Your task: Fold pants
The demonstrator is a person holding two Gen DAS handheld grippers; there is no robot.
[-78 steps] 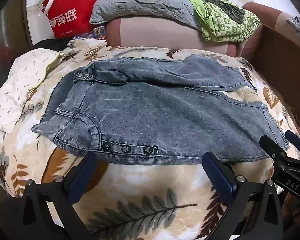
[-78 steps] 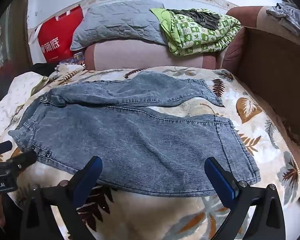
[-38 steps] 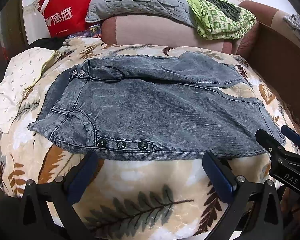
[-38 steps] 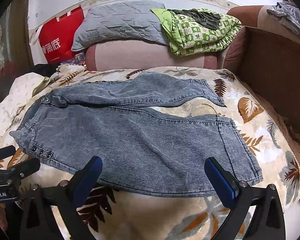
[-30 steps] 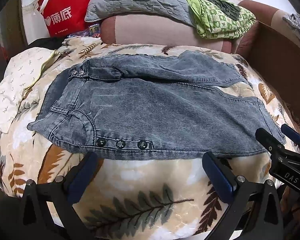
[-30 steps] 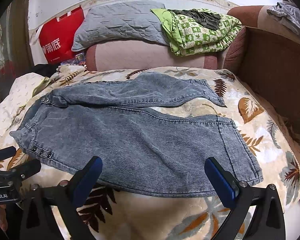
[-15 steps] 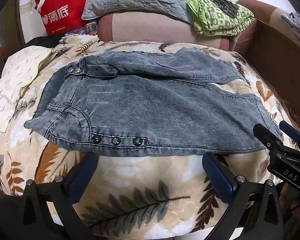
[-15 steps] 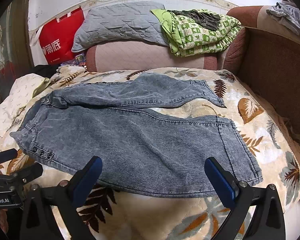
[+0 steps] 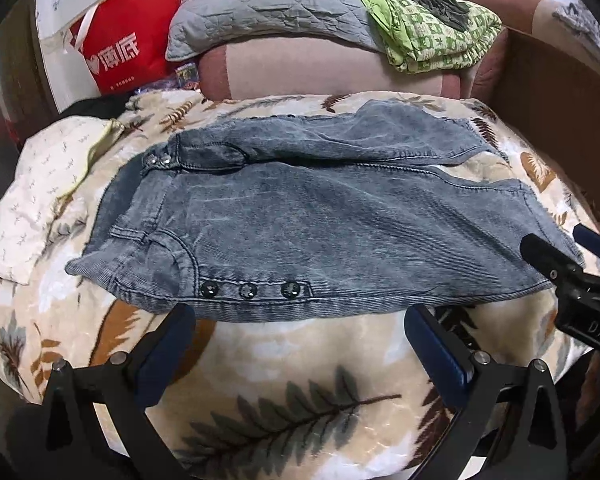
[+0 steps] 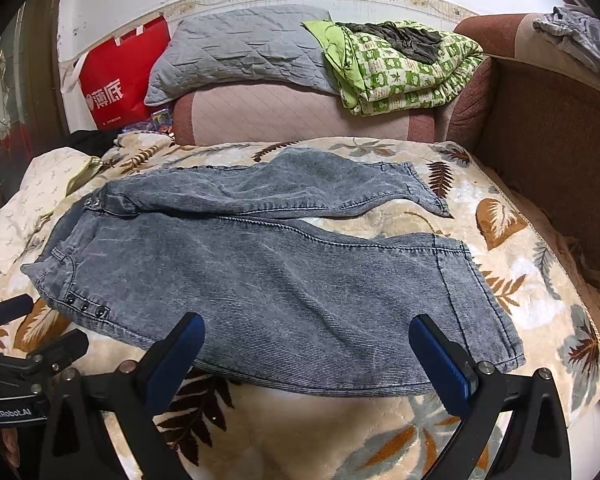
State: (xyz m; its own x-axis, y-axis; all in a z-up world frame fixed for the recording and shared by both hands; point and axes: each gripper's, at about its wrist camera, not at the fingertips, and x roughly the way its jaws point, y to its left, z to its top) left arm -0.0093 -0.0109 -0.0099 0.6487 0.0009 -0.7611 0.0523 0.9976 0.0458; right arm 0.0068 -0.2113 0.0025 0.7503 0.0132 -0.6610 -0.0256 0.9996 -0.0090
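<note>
Grey-blue denim pants (image 9: 320, 224) lie flat on a leaf-print blanket (image 9: 284, 364), waist to the left, legs to the right; they also show in the right wrist view (image 10: 284, 276). The far leg lies folded partly over along the top. My left gripper (image 9: 300, 332) is open and empty, just in front of the near waist edge with its three buttons (image 9: 248, 290). My right gripper (image 10: 306, 344) is open and empty at the near leg's front edge. Each gripper shows at the edge of the other's view.
The blanket (image 10: 512, 280) covers a sofa seat. Behind are a grey pillow (image 10: 240, 48), a green checked quilt (image 10: 396, 68) and a red bag (image 10: 120, 80). A white cloth (image 9: 44, 192) lies left of the waist. A brown armrest (image 10: 552, 132) rises on the right.
Both grippers have stayed open and nearly still. The left view has shifted slightly, and the pants have not moved.
</note>
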